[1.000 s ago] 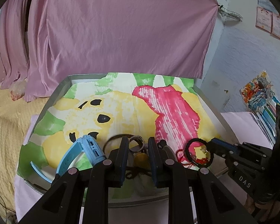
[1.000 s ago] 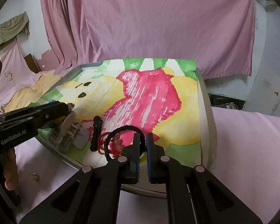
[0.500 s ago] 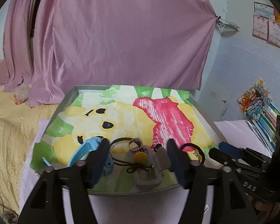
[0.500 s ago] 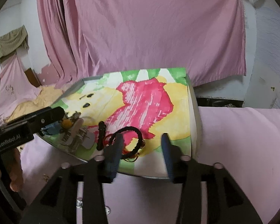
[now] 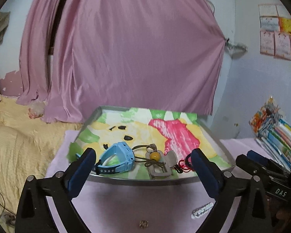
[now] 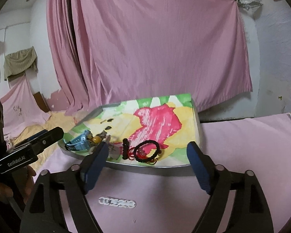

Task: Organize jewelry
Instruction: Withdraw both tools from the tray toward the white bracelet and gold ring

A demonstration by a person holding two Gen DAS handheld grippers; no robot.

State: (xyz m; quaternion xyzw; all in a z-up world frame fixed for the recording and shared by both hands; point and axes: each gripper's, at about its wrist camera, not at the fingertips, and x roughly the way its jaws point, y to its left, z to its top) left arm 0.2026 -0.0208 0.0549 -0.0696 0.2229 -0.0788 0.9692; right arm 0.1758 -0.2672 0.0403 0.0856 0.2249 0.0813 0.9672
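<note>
I held both hand-held grippers, left [image 5: 143, 160] and right [image 6: 147, 152], wide open and empty, near the tray's [image 5: 226, 156] front edge.

You can read "DAS" on the right gripper [image 5: 261, 160] body in your left wrist view, and "GenRobot.AI" on the left gripper [image 6: 46, 137] body in your right wrist view

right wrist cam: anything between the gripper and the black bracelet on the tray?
Only bare pink cloth and the tray's near rim lie between the open right gripper and the black bracelet.
</note>
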